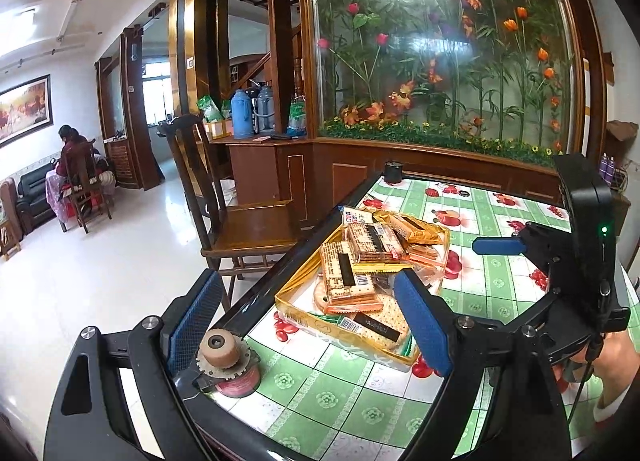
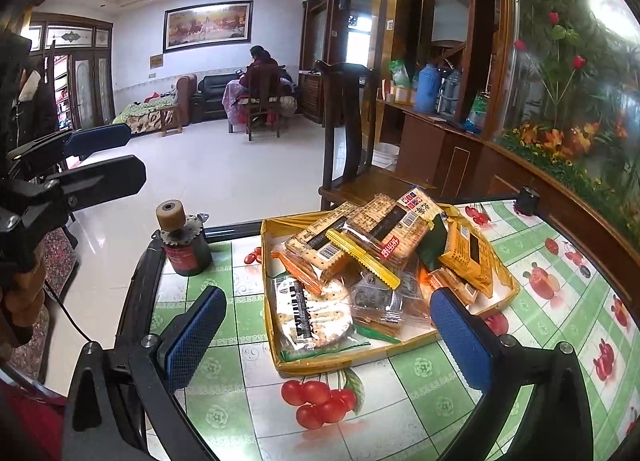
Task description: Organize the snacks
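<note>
A shallow gold tray (image 2: 276,357) holds a heap of wrapped cracker packs (image 2: 384,237) on the green checked tablecloth; it also shows in the left wrist view (image 1: 296,281) with the packs (image 1: 348,273). My right gripper (image 2: 328,321) is open and empty, its blue pads either side of the tray's near end, above it. My left gripper (image 1: 312,321) is open and empty, hovering over the table's left corner just short of the tray. The right gripper (image 1: 500,246) shows open at the right in the left wrist view; the left gripper (image 2: 116,157) shows open at the left in the right wrist view.
A red spool with a toothed wheel and tan roller (image 2: 184,241) stands on the table's corner, also in the left wrist view (image 1: 228,361). A small black can (image 1: 394,172) sits at the far edge. A wooden chair (image 1: 240,221) stands beside the table. A glass flower panel (image 1: 440,61) lies behind.
</note>
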A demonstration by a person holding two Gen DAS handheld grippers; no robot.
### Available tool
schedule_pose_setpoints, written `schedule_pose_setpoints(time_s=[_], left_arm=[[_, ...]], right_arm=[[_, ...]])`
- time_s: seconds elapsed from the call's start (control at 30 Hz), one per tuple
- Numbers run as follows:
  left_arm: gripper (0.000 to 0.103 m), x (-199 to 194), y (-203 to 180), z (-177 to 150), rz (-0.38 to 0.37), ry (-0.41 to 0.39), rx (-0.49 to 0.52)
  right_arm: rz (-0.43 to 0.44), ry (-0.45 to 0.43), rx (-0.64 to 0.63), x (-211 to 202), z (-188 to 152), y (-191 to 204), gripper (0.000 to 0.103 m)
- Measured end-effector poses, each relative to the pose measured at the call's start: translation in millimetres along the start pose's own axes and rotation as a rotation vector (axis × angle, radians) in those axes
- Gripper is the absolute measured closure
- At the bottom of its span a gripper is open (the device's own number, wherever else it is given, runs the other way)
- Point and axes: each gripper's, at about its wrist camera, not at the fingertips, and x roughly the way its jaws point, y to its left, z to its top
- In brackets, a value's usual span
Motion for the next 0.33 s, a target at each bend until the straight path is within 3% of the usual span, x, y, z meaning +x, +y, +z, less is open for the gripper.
schedule_pose_setpoints(time_s=[0.17, 0.33], left_arm=[[0.015, 4.3, 7.7, 0.4, -0.019, 0.008, -0.046], [0.015, 3.6, 3.9, 1.8, -0.028, 0.007, -0.023]], right_arm=[[0.002, -0.004, 0.005, -1.8, -1.0, -1.2, 0.0], [0.003, -0.004, 0.006, -1.9, -1.0, -1.2, 0.0]])
